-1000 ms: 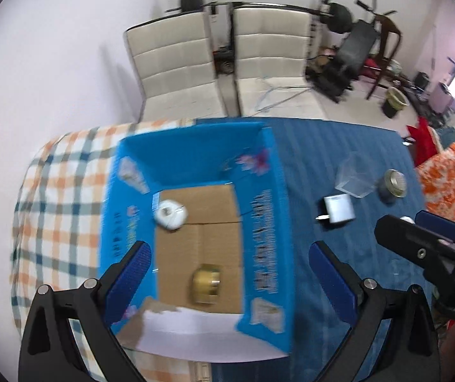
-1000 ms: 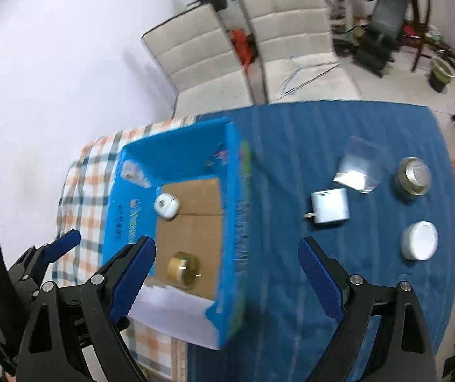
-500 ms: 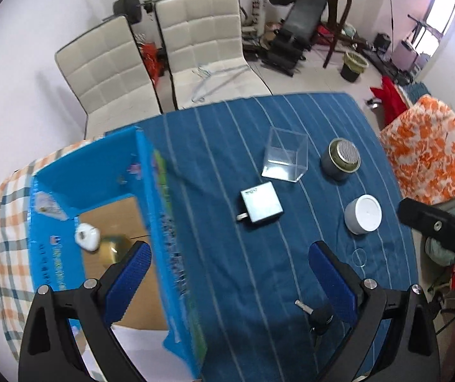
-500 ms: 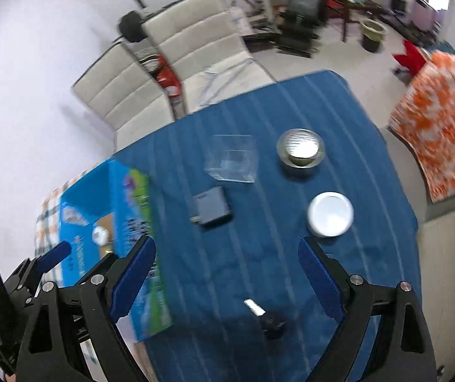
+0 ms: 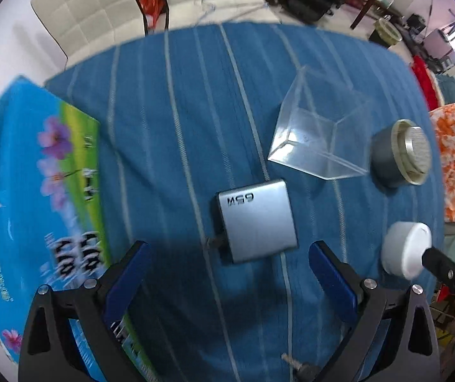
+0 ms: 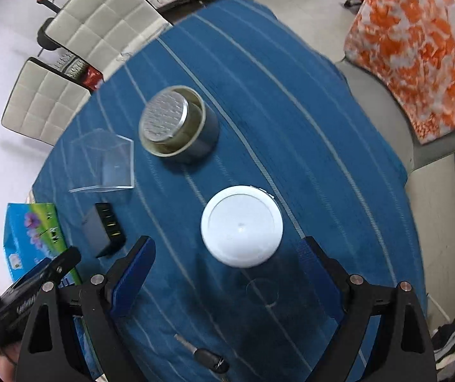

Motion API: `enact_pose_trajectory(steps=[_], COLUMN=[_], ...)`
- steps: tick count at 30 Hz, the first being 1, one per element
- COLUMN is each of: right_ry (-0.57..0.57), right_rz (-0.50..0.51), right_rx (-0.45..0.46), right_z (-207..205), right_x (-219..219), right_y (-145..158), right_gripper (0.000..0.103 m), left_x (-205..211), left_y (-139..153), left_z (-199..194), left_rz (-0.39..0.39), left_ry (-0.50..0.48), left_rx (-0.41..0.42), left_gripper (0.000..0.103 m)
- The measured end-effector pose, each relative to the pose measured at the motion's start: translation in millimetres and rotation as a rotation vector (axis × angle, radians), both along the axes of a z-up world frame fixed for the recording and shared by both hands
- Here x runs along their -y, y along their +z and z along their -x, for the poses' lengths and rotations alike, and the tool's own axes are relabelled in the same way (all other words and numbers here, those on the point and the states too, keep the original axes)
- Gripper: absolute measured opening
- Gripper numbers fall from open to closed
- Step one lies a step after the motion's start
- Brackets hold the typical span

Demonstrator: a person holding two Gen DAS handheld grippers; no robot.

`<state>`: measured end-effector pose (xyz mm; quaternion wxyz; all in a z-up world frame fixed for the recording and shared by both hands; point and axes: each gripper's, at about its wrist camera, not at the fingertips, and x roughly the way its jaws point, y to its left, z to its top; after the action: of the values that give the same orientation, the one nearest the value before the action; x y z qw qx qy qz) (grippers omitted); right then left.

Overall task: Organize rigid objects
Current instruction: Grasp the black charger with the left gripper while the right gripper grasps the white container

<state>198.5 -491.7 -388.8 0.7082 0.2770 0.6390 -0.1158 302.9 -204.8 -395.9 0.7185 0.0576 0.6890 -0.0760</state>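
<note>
On the blue striped tablecloth, the blue printed cardboard box stands at the left edge. The left gripper, jaws wide, hovers just short of the flat silver charger block. The right gripper, also wide, frames the round white plastic lid.

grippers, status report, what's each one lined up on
Left gripper open above 65W charger. Right gripper open over white round puck. Nothing between.
</note>
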Motion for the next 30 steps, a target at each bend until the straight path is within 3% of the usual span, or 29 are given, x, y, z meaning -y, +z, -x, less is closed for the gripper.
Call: enact_pose_trajectory(steps=[10, 15, 18, 21, 23, 27, 30], right_ry=[0.038, 0.058, 0.073, 0.090, 0.107, 0.145, 0.177], right_rz=[0.026, 0.028, 0.040, 0.061, 0.083, 0.152, 0.163], right_rx=[-0.081, -0.105, -0.119, -0.136, -0.142, -0.139, -0.134], right_z=[-26.6, -32.6, -37.0, -40.5, -43.4, -47.5, -47.0], right_x=[-8.5, -3.3, -4.3, -7.9, -11.5, -21.0, -27.0], right_y=[-49.2, -62.0, -66.6, -70.2, -69.7, -64.0, -61.2], right_gripper=[0.093, 0.093, 0.093, 0.093, 0.093, 0.073, 0.071], left_x=[13.7, 23.9, 26.7, 28.0, 26.8, 19.8, 7.4], left_y=[-39.5, -40.2, -34.2, -27.0, -23.0, -20.2, -20.0], left_z=[-15.6, -19.2, -15.9, -13.2, -6.3, 11.4, 27.0], left_rz=[-0.026, -0.028, -0.018, -0.016, -0.025, -0.031, -0.043], left_ry=[-0.008, -0.030, -0.045, -0.067, -0.082, -0.093, -0.098], left_rx=[-0.061, -0.042, -0.018, 0.003, 0.011, 0.017, 0.013], left_gripper=[0.102, 0.093, 0.081, 0.060, 0.058, 0.058, 0.058])
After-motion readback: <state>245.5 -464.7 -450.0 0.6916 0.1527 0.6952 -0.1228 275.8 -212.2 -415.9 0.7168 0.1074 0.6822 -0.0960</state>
